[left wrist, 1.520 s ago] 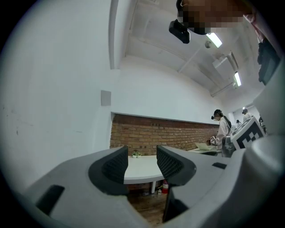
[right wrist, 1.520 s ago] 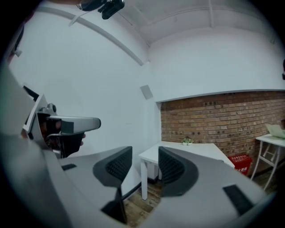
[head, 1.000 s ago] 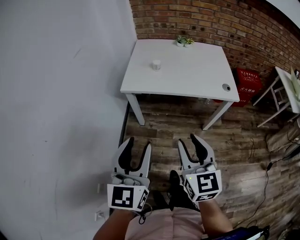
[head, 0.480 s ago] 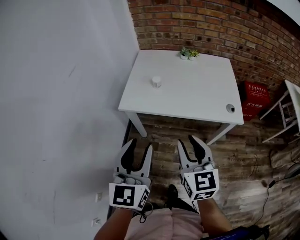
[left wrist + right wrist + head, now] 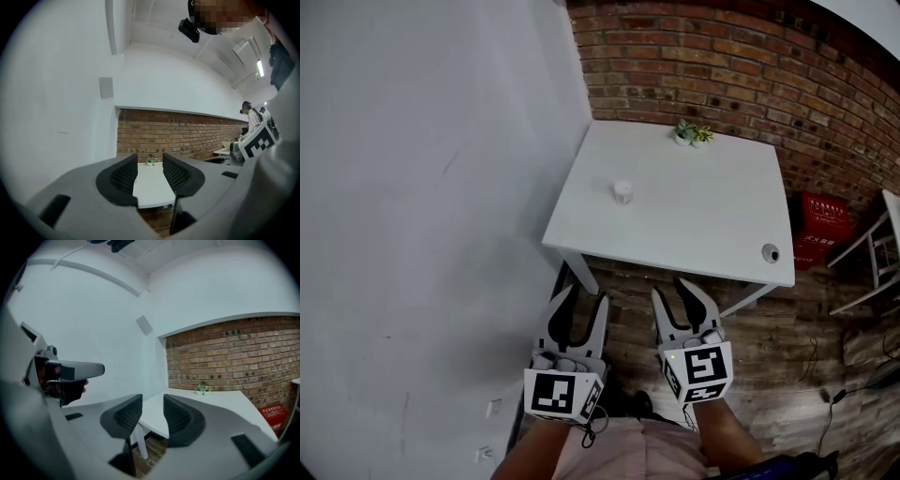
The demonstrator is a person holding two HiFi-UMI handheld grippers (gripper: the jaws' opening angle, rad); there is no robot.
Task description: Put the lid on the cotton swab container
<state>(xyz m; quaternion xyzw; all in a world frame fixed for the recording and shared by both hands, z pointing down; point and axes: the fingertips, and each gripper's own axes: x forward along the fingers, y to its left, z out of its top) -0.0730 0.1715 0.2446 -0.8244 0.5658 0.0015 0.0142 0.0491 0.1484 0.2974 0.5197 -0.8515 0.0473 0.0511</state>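
Note:
A small white cylindrical container point(image 5: 623, 192) stands on the white table point(image 5: 694, 220), toward its left side. I cannot make out a separate lid at this distance. Both grippers hang over the wooden floor in front of the table, well short of the container. The left gripper point(image 5: 585, 296) has its jaws apart and closing slightly, with nothing between them. The right gripper point(image 5: 672, 291) is open and empty too. In the left gripper view the left gripper point(image 5: 150, 171) frames the table top point(image 5: 150, 190). In the right gripper view the right gripper point(image 5: 152, 413) frames the table's near corner point(image 5: 157, 416).
A small potted plant point(image 5: 693, 133) sits at the table's far edge by the brick wall. A small round grey thing point(image 5: 770, 252) lies near the front right corner. A red crate point(image 5: 821, 223) stands on the floor to the right, and a white wall runs along the left.
The person has stepped toward the table, which now lies closer to both grippers. Both pairs of jaws look slightly narrower. Nothing has been picked up.

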